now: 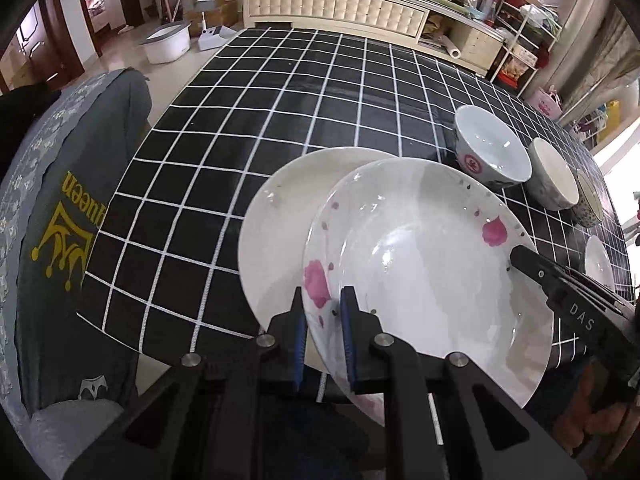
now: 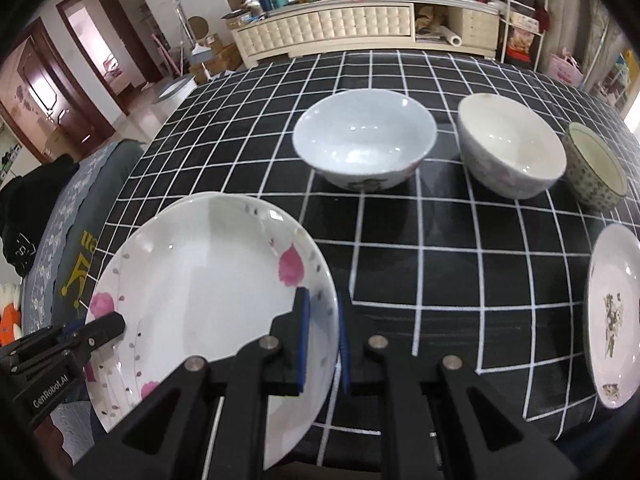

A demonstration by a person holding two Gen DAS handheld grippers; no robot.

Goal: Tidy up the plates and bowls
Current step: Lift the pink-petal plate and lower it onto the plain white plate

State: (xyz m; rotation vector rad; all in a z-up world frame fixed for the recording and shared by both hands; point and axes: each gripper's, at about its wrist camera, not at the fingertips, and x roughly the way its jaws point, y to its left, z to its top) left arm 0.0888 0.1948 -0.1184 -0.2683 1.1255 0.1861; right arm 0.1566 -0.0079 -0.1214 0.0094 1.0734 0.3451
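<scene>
A pink-flowered white plate (image 1: 424, 264) (image 2: 208, 280) is held tilted above the table by both grippers. My left gripper (image 1: 324, 308) is shut on its left rim. My right gripper (image 2: 322, 312) is shut on its right rim; it also shows in the left wrist view (image 1: 532, 264). A plain white plate (image 1: 288, 224) lies on the table under it, partly hidden. Three bowls stand behind: a pale blue bowl (image 2: 364, 140) (image 1: 492, 148), a white bowl (image 2: 508, 144) (image 1: 554, 176) and a small patterned bowl (image 2: 596, 168) (image 1: 588, 200).
The table has a black cloth with a white grid (image 1: 280, 100). A small decorated plate (image 2: 616, 320) lies at the right edge. A grey-covered chair (image 1: 68, 220) stands at the left. A cream sideboard (image 2: 340, 28) stands behind the table.
</scene>
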